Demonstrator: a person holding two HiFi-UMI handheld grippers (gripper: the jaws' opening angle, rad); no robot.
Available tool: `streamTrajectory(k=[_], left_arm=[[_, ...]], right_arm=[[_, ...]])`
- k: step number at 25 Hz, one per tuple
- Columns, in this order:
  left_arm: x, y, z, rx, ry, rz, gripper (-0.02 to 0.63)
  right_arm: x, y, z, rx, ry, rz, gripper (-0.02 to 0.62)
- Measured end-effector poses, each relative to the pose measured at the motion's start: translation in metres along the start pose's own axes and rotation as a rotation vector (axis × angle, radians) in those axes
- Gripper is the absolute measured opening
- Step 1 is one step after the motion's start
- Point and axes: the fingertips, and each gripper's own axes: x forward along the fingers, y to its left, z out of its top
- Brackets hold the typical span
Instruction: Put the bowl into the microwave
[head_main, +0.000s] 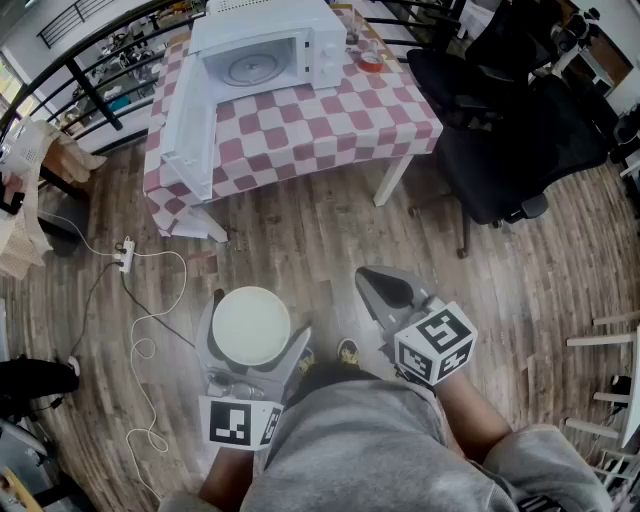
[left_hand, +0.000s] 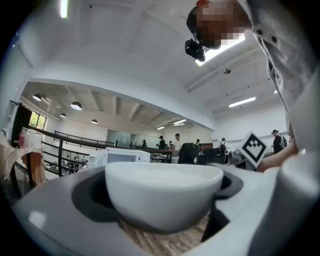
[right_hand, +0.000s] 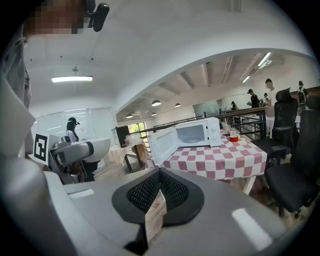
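Straight ahead of you stood the open microwave, well apart.
Your left gripper clasped the bowl by its sides, facing the bench; your right gripper was clenched and empty beside it.

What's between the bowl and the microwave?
Head view: just wood floor, then the checkered table edge, between bowl and microwave.

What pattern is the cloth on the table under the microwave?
Red-and-white checks; the tablecloth shows best in the head view.
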Motion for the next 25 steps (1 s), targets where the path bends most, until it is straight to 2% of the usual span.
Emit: streamTrajectory(k=[9,25], left_arm=[[-0.004,0.007,-0.001,-0.002,0.005,-0.010,0.538],[-0.020,0.053,0.001,0.002,-0.031,-0.016,0.538]], right_arm=[[0.005,0.010,0.000,-0.024,0.013,0.003,-0.005],[0.045,0.043,0.003,0.025,-0.005,-0.024,-0.005]])
